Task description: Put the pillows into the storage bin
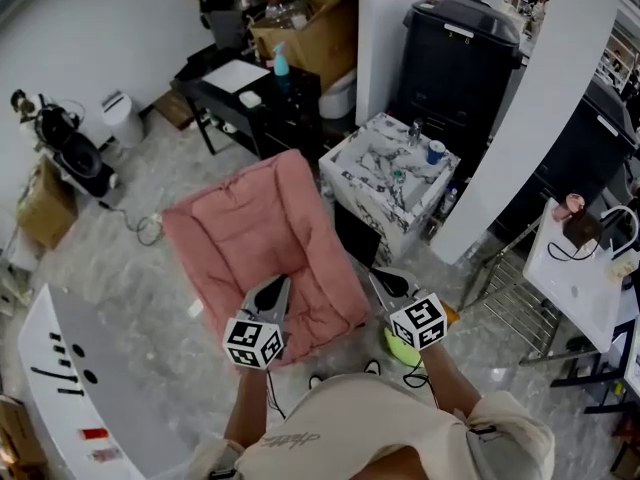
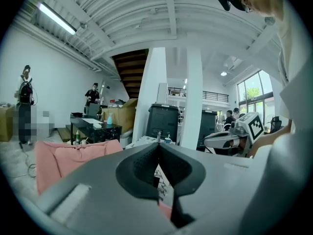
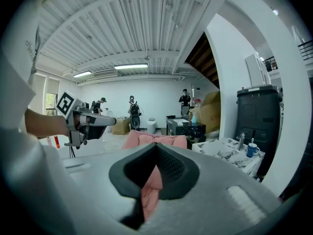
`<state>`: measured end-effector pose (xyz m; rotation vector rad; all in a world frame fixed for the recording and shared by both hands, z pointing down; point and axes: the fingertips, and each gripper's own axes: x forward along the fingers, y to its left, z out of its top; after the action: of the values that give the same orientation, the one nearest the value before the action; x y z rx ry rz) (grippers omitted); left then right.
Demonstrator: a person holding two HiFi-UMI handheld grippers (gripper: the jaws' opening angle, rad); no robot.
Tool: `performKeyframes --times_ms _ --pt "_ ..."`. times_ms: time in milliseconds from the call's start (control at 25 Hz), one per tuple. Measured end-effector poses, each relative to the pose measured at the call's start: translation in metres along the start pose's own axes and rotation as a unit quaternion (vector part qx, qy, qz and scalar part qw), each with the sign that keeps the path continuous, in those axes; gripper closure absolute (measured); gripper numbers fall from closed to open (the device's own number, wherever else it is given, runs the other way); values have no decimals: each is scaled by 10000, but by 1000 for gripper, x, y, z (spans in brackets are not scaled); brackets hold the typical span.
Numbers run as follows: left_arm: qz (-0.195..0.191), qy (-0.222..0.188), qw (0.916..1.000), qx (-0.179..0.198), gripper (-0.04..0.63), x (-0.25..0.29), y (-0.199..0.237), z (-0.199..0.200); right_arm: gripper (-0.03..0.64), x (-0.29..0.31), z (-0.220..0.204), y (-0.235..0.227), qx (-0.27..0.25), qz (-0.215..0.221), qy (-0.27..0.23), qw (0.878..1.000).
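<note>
A big pink quilted pillow (image 1: 262, 233) hangs spread out in front of me, held up by its near edge. At the lower left part of that edge sits my left gripper (image 1: 278, 288), jaws together, with pink fabric showing under them (image 2: 166, 210). My right gripper (image 1: 378, 278) is at the lower right corner, shut with a fold of pink pillow (image 3: 149, 192) pinched between its pads. Each gripper view shows the pillow beyond the jaws (image 2: 63, 158) (image 3: 156, 140). A marble-patterned box (image 1: 385, 183) stands just right of the pillow. Two tall black bins (image 1: 455, 58) stand behind it.
A cup (image 1: 435, 152) and a bottle stand on the marble box. A black desk (image 1: 250, 93) and a cardboard box (image 1: 315, 38) are at the back. A white pillar (image 1: 535, 118) rises at the right, with a white table (image 1: 575, 278) beyond. A yellow-green object (image 1: 400, 348) lies by my feet.
</note>
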<state>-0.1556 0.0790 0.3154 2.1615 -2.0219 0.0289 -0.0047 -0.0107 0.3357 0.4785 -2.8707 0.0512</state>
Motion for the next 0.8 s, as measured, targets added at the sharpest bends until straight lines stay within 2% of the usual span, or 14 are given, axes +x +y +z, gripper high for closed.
performKeyframes --times_ms 200,440,800 --pt "19 45 10000 21 580 -8 2 -4 615 -10 8 1 93 -97 -160 9998" --pt "-20 153 9999 58 580 -9 -6 -13 615 -20 -2 1 319 -88 -145 9993" --pt "-109 360 9993 52 580 -12 -19 -24 615 -36 -5 5 244 -81 -116 9996"
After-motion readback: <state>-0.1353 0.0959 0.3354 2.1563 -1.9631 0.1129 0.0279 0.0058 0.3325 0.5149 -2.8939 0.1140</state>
